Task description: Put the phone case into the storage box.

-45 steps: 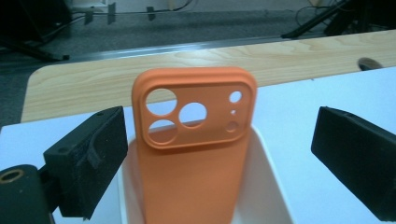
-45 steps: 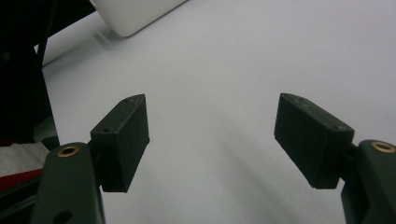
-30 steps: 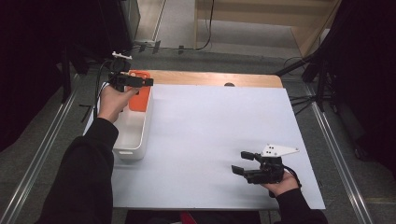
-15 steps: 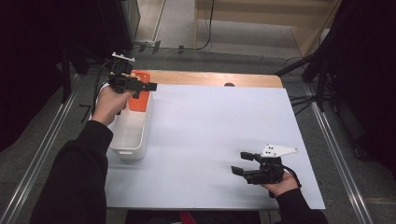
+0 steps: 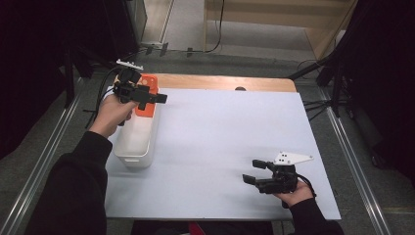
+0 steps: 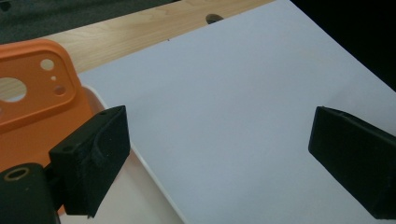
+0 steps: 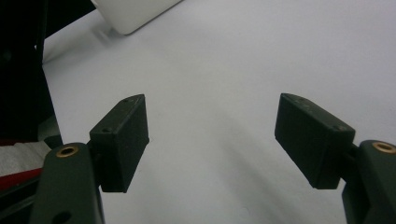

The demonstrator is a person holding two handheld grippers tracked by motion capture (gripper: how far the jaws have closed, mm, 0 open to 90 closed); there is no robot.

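Observation:
An orange phone case [image 5: 149, 82] stands tilted at the far end of a white bin [image 5: 134, 147] on the table's left side. My left gripper [image 5: 164, 99] hovers over that end of the bin and points right. In the left gripper view the orange phone case [image 6: 32, 107] lies left of the left gripper [image 6: 219, 121]. Its jaws have just been closing, they still stand apart, and nothing is between them. My right gripper [image 5: 249, 171] rests low at the near right, open and empty, and the right gripper view [image 7: 212, 102] shows bare white sheet between its jaws.
A white sheet [image 5: 230, 127] covers the table, with a wooden strip [image 5: 220, 82] and a small dark hole [image 5: 240, 88] along the far edge. The white bin's corner [image 7: 135, 11] shows far off in the right gripper view. Metal rails run along both sides.
My left gripper has shifted slightly to the right over the bin's far end. The right gripper has stayed where it was.

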